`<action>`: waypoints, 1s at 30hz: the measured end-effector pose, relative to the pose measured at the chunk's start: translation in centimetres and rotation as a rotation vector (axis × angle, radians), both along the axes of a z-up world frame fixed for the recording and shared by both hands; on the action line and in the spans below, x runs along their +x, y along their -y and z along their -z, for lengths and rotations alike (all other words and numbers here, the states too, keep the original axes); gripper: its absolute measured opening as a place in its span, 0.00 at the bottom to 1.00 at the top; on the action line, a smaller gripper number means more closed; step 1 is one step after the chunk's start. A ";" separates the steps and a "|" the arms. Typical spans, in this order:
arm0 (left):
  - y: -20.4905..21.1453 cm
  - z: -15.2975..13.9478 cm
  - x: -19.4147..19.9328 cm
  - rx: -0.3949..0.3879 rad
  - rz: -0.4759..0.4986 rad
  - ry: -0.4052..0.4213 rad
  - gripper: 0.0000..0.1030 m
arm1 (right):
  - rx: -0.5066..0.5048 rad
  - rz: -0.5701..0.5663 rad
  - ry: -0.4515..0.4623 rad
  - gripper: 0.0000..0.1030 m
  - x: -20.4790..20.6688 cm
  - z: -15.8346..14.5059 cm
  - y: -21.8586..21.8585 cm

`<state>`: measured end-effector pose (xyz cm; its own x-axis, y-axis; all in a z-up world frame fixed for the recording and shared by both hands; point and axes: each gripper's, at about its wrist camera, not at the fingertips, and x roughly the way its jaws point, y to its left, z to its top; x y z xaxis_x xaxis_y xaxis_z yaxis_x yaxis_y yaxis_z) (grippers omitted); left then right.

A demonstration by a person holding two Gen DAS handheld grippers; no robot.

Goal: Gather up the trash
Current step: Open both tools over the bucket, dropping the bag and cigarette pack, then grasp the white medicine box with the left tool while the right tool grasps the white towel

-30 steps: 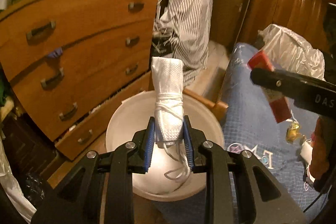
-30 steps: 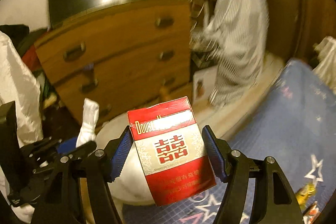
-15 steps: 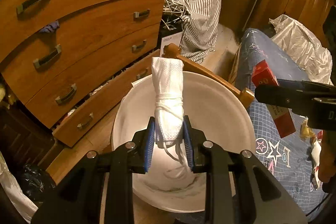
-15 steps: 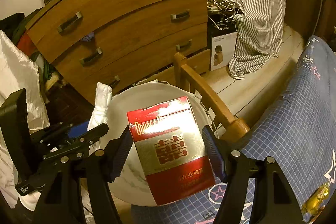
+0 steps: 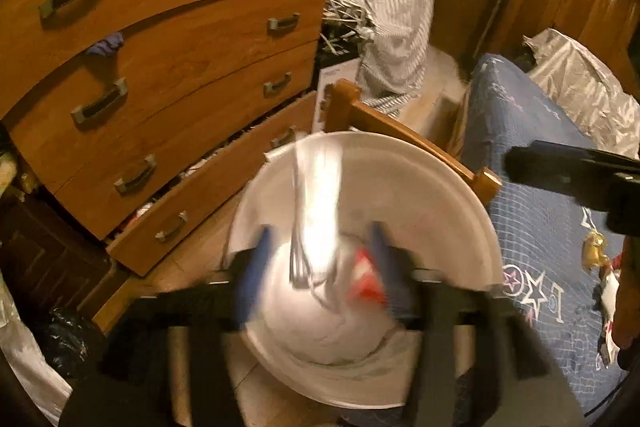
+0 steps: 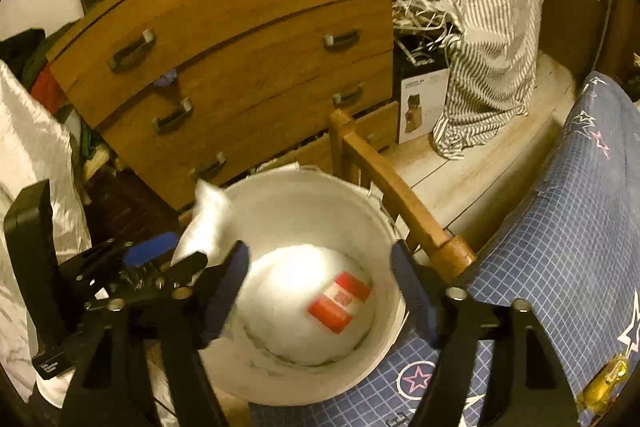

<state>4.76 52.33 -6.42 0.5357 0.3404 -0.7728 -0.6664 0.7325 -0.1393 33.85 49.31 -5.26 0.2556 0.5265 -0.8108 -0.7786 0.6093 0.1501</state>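
Observation:
A white round bin (image 6: 372, 211) stands on the floor beside the bed. A red and white cigarette box (image 6: 339, 301) lies on the bin's bottom; it also shows in the left wrist view (image 5: 366, 283). My right gripper (image 6: 320, 287) is open and empty over the bin's mouth. My left gripper (image 5: 316, 267) is open and blurred above the bin (image 5: 448, 187). A white tied tissue bundle (image 5: 318, 211) hangs loose between the spread jaws, blurred; it also shows in the right wrist view (image 6: 206, 223) at the bin's left rim.
A wooden chest of drawers (image 5: 168, 67) stands behind the bin. A wooden bed post and rail (image 6: 392, 187) runs along its right side. The blue star bedspread (image 6: 560, 227) holds small wrappers (image 5: 596, 251). A striped shirt (image 6: 488, 27) hangs at the back.
My right gripper opened and the cigarette box dropped into the bin. My left gripper opened and the tissue bundle is coming free. Both views tilted further down over the bin.

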 end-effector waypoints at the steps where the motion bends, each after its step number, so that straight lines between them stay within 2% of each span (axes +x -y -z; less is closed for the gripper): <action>1: -0.2 0.0 -0.2 0.001 -0.008 0.000 0.60 | 0.009 0.002 -0.003 0.74 0.1 -0.2 0.2; 10: 0.6 0.0 -0.9 0.003 -0.008 -0.011 0.60 | 0.082 0.033 -0.017 0.74 -0.1 -1.8 4.3; 16: 4.9 -0.8 0.1 0.009 0.078 0.018 0.60 | 0.173 0.081 0.046 0.74 -3.3 -3.6 12.1; 19: 8.8 -1.1 1.5 0.018 0.161 0.033 0.60 | 0.200 0.126 0.101 0.74 -5.3 -3.9 18.3; 23: 15.6 -0.5 4.8 -0.018 0.317 0.045 0.60 | 0.234 0.232 0.152 0.75 -7.5 -3.2 28.6; 26: 19.9 0.5 6.8 -0.048 0.409 0.040 0.60 | 0.242 0.328 0.160 0.74 -8.8 -1.7 36.8; 30: 26.3 2.5 9.3 -0.094 0.540 0.014 0.60 | 0.196 0.461 0.167 0.74 -9.8 0.9 47.7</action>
<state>14.03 25.99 -8.90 0.6253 -0.0564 -0.7783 -0.1965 0.9539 -0.2270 24.04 1.66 -6.15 0.6143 0.4665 -0.6365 -0.4592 0.8672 0.1924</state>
